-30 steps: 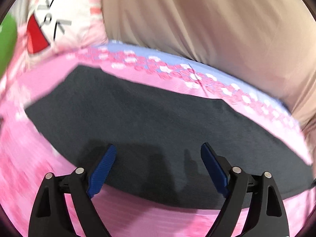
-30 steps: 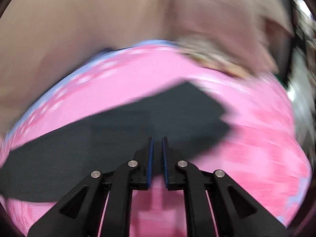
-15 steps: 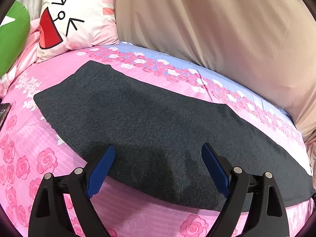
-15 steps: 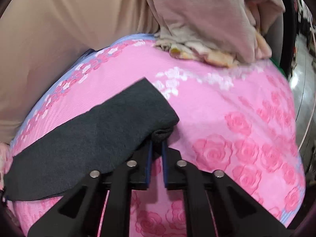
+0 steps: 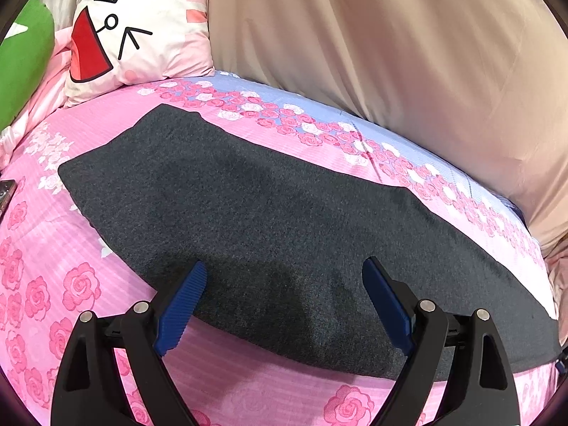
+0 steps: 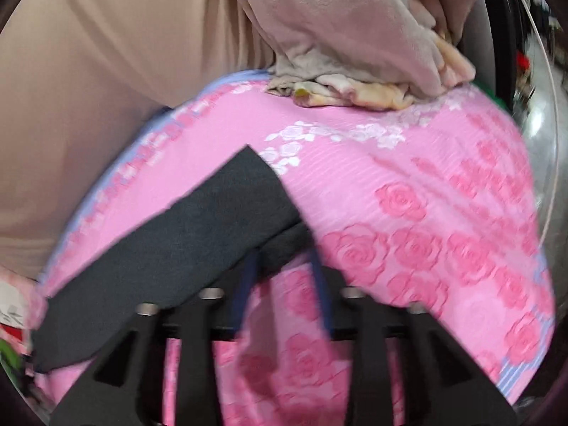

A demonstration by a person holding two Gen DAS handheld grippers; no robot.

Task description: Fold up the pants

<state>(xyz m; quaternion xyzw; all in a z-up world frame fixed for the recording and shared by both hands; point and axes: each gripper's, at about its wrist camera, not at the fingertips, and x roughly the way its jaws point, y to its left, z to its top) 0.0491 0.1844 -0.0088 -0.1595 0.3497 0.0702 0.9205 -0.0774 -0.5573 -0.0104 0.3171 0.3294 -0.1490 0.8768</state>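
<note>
Dark grey pants point(image 5: 284, 220) lie flat in a long band across the pink rose bedspread point(image 5: 53, 284), folded lengthwise. My left gripper point(image 5: 284, 298) is open and empty, hovering over the near edge of the pants around their middle. In the right wrist view the leg end of the pants point(image 6: 198, 234) lies just ahead of my right gripper point(image 6: 282, 266). Its jaws stand parted, with the hem's near corner at their tips. The view is blurred by motion.
A white cartoon-face pillow point(image 5: 135, 32) and a green cushion point(image 5: 21, 67) sit at the bed's head. A beige curtain point(image 5: 390, 53) hangs behind the bed. A heap of beige and yellow blankets point(image 6: 355, 53) lies at the foot. A phone edge point(image 5: 5, 191) shows at far left.
My right gripper was shut on the leg hem and has opened, letting it go. The left view has steadied, with the gripper still open over the pants.
</note>
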